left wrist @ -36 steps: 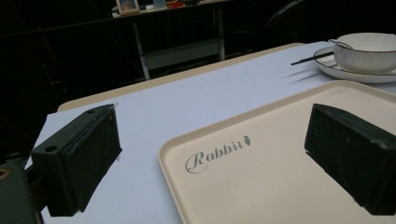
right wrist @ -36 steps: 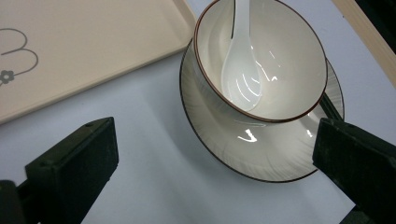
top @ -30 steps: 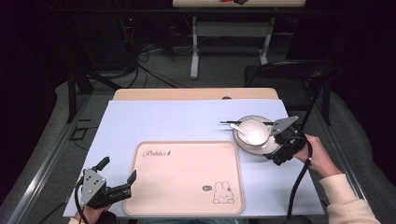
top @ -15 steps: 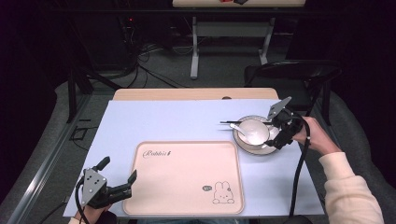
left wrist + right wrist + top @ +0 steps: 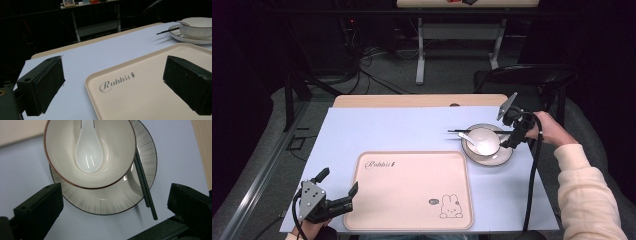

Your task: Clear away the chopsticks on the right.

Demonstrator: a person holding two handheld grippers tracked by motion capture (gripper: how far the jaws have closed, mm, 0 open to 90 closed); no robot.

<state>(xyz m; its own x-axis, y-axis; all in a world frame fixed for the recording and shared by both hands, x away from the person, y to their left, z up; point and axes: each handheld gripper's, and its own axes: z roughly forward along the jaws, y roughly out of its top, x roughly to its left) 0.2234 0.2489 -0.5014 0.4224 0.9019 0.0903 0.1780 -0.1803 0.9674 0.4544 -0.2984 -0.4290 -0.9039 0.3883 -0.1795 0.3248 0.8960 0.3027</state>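
The right tool (image 5: 511, 131) hovers with its jaws spread wide and gripping nothing, just above the near-right rim of the bowl (image 5: 90, 152). The bowl sits on a plate (image 5: 140, 182) at the right of the bench (image 5: 412, 130), with a white spoon (image 5: 88, 155) inside it (scoop down) and dark chopsticks (image 5: 145, 187) resting across the plate's edge. The left tool (image 5: 329, 202), also spread and empty, rests at the near-left corner of the tray (image 5: 412, 190), well apart from the bowl.
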